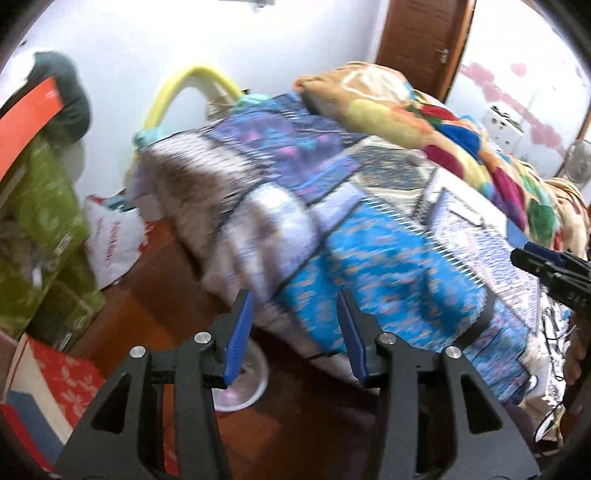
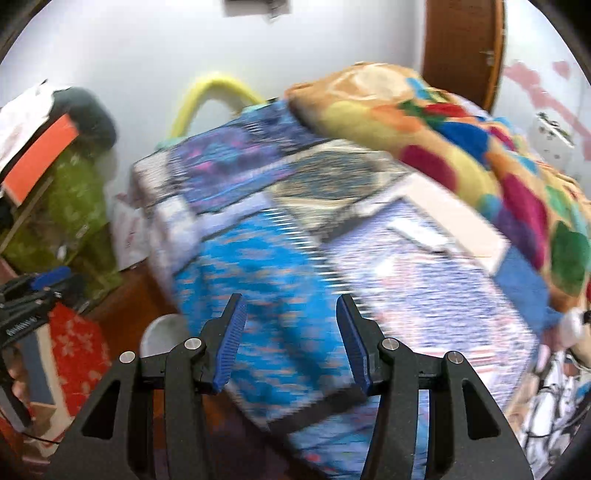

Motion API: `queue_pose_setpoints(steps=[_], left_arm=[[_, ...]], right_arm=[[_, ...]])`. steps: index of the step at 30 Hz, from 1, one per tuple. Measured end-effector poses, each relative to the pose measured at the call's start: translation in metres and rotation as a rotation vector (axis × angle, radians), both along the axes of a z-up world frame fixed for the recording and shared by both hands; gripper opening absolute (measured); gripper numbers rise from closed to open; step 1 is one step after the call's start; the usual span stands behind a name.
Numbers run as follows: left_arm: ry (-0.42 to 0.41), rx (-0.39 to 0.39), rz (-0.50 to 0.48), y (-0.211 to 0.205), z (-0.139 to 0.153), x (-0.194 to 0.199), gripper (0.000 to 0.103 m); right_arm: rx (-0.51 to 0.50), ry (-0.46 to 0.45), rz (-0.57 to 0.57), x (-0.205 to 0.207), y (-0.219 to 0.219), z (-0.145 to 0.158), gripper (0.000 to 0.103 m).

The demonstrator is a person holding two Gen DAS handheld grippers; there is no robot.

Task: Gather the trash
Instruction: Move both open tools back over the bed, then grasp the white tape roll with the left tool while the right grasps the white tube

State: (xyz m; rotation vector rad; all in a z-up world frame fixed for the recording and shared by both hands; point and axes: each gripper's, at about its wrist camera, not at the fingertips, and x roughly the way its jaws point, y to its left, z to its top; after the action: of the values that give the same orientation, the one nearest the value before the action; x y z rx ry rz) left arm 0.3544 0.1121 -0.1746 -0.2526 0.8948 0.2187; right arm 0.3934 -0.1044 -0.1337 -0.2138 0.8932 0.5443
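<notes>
My left gripper point(image 1: 294, 295) is open with nothing between its blue pads. It hangs over the near corner of a bed with a blue patchwork cover point(image 1: 369, 240). Below it on the brown floor sits a white round container point(image 1: 251, 384), partly hidden by the left finger. A white plastic bag with red lettering point(image 1: 110, 236) lies on the floor by the bed's far corner. My right gripper point(image 2: 290, 300) is open and empty above the same cover point(image 2: 277, 266). A pale flat piece point(image 2: 417, 232) lies on the bed, blurred. The white container point(image 2: 162, 332) shows at lower left.
A colourful fleece blanket point(image 1: 443, 122) is heaped on the bed's far side. Green cloth point(image 1: 48, 221) and an orange box point(image 1: 26, 110) pile up at left, with a red flowered box point(image 1: 70, 380) below. A brown door point(image 1: 424, 33) stands behind. Each gripper shows at the edge of the other's view.
</notes>
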Motion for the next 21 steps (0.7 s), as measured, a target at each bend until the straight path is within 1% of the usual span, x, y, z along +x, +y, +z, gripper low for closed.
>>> queue_pose_setpoints(steps=[2,3,5,6,7,8,12,14,16,17,18,20,21], left_arm=[[-0.001,-0.009,-0.029,-0.019,0.001,0.022,0.049],[0.005,-0.01,-0.04,-0.027,0.0,0.032,0.054],[0.015,-0.017,-0.057,-0.038,-0.003,0.047,0.06],[0.016,-0.027,-0.069,-0.044,-0.005,0.058,0.061],[0.022,-0.033,-0.085,-0.051,-0.007,0.071,0.061],[0.031,-0.031,-0.098,-0.058,-0.01,0.084,0.061],[0.047,-0.031,-0.141,-0.076,-0.019,0.124,0.061],[0.054,-0.03,-0.157,-0.082,-0.024,0.142,0.061],[0.064,-0.012,-0.177,-0.09,-0.032,0.167,0.061],[0.062,-0.001,-0.187,-0.092,-0.034,0.174,0.061],[0.056,0.028,-0.209,-0.097,-0.037,0.187,0.061],[0.076,0.052,-0.22,-0.1,-0.045,0.207,0.061],[0.079,0.051,-0.22,-0.1,-0.048,0.216,0.061]], right_arm=[[-0.023,-0.005,-0.028,0.013,-0.023,-0.002,0.056],[-0.035,-0.005,-0.054,0.022,-0.034,-0.005,0.06],[-0.041,0.006,-0.083,0.038,-0.051,-0.01,0.06],[-0.043,0.022,-0.095,0.048,-0.06,-0.015,0.06],[-0.036,0.049,-0.123,0.068,-0.074,-0.024,0.06],[-0.036,0.049,-0.123,0.068,-0.074,-0.024,0.06],[-0.011,0.079,-0.161,0.103,-0.094,-0.036,0.06],[0.015,0.098,-0.199,0.121,-0.103,-0.044,0.06],[0.085,0.145,-0.258,0.142,-0.112,-0.055,0.06],[0.085,0.145,-0.258,0.142,-0.112,-0.055,0.06],[0.103,0.166,-0.277,0.149,-0.114,-0.059,0.06],[0.125,0.203,-0.312,0.163,-0.114,-0.068,0.057],[0.152,0.213,-0.323,0.169,-0.114,-0.071,0.055]])
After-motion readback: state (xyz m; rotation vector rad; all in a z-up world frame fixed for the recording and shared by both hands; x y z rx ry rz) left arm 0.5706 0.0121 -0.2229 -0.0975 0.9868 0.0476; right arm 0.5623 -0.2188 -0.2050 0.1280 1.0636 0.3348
